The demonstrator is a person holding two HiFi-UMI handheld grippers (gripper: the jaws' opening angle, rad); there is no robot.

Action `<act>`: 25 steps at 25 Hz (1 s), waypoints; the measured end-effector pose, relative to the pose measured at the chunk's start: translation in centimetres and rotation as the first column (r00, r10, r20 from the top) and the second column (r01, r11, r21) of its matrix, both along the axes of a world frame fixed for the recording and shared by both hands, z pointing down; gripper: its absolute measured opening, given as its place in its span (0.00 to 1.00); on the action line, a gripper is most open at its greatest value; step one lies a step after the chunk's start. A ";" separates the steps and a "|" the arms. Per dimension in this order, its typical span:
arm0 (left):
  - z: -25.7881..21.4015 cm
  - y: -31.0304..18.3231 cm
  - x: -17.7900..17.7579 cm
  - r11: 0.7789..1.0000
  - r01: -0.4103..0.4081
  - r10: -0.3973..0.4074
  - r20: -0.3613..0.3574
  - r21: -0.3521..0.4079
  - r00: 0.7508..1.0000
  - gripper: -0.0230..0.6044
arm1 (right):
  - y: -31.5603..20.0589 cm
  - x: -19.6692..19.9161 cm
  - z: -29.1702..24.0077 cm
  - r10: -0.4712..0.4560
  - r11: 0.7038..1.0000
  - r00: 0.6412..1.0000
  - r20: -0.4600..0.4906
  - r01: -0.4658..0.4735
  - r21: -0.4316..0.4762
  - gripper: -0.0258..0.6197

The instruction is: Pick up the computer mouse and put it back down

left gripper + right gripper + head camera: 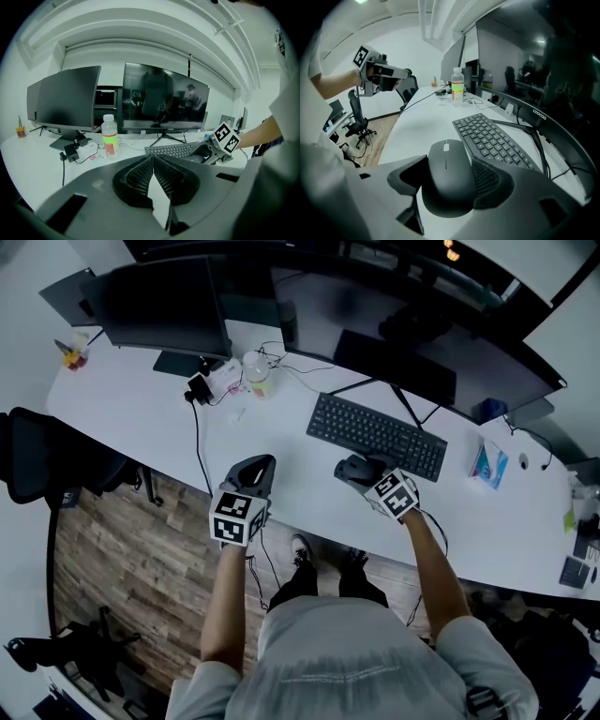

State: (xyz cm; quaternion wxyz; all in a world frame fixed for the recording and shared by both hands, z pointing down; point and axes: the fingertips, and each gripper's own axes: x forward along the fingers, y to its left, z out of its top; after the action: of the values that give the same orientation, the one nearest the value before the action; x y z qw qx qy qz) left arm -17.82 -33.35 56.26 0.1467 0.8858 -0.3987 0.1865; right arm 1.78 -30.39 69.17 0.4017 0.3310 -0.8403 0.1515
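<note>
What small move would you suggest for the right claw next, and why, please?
Probably a short, straight lift: the right claw seems closed on both sides of the mouse, which appears to rest on the desk beside the keyboard.

office: long white desk [281, 465], monitors [165, 97], keyboard [376, 435], swivel chair [357, 123].

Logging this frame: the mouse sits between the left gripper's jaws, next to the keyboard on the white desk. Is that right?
Not quite. It is the right gripper whose jaws press both sides of the mouse, next to the keyboard on the white desk. The right gripper view shows this. The left gripper has its jaws together on nothing.
</note>
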 end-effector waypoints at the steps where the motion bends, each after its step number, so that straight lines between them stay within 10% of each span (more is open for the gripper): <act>1: 0.1 0.0 -0.1 1.000 0.003 -0.003 0.000 -0.002 1.000 0.06 | 0.0 -0.1 0.2 -0.005 1.000 1.000 -0.005 0.005 -0.005 0.50; 25: 1.9 -0.3 -1.8 0.998 0.049 -0.049 0.002 -0.047 0.999 0.06 | -0.1 -1.9 3.8 -0.087 0.993 0.994 -0.064 0.082 -0.080 0.50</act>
State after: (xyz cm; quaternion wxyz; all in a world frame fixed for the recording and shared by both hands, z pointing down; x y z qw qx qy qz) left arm -19.64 -33.63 58.18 0.1717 0.8720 -0.4158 0.1927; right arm -0.17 -30.53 72.92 0.4485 0.2844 -0.8330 0.1553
